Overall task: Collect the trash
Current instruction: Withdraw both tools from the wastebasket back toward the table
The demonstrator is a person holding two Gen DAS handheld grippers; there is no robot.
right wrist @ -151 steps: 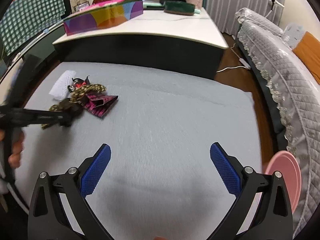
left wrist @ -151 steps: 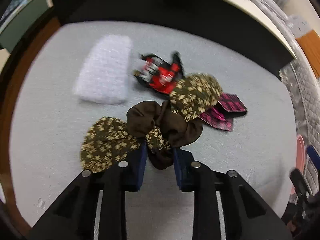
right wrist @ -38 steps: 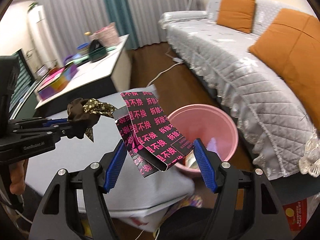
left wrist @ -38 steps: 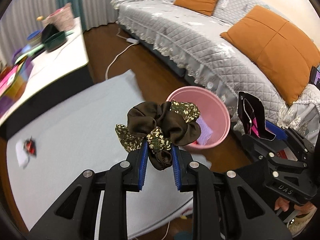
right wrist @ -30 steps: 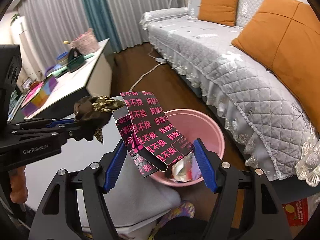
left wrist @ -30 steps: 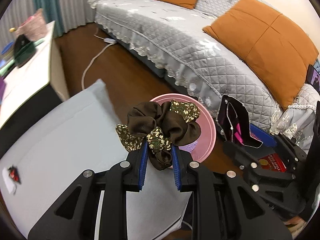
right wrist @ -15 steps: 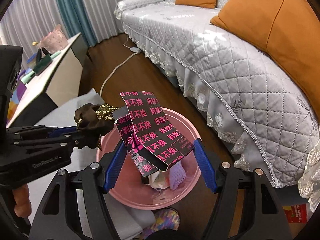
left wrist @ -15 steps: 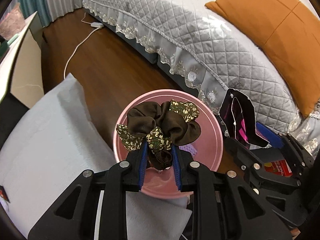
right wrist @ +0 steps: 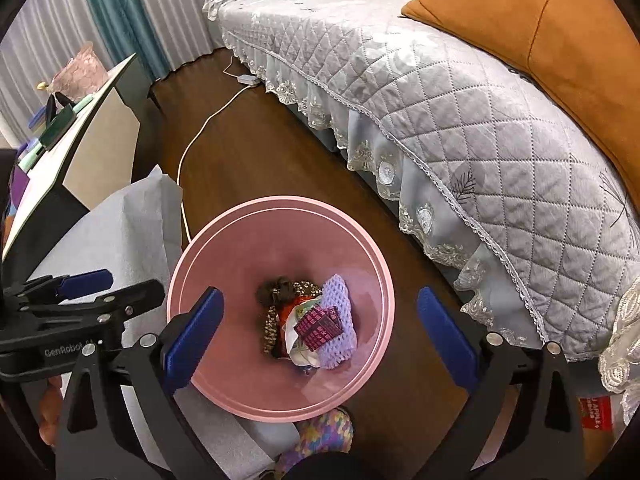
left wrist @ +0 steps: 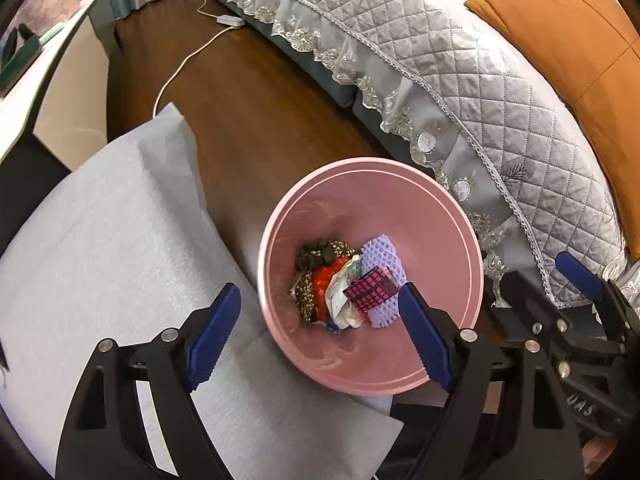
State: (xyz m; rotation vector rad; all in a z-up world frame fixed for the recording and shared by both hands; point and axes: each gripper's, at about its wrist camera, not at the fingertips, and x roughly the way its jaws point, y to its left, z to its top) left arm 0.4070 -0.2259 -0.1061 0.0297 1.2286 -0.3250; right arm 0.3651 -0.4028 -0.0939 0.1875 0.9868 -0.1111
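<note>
Both jaws just sprung wide, nothing between: left gripper (left wrist: 320, 328) and right gripper (right wrist: 320, 336) above pink bin (left wrist: 460, 216); brown scrunchie (left wrist: 320, 254) soft and light, pinch its folds; pink-print carton (left wrist: 370, 288) light, crushable, grip by edges.

Brightness: both views evenly lit, soft indoor light, no dim zones apart from the frame corners.
Light source: not in view; seems overhead and diffuse.
Shadows: faint, soft-edged; slight darkening on the wooden floor (right wrist: 256, 152) beneath the sofa cover (right wrist: 460, 120).
Glare: mild sheen on the inner wall of the pink bin (left wrist: 432, 220); broad dull reflection on the floor.
Focus: centre sharp, quilt stitching and bin contents legible; near gripper bodies slightly soft.
Motion blur: none evident.
Distortion: strong fisheye; sofa edge and white table (right wrist: 60, 168) bow outward.
Vignette: black circular border cuts all corners.
</note>
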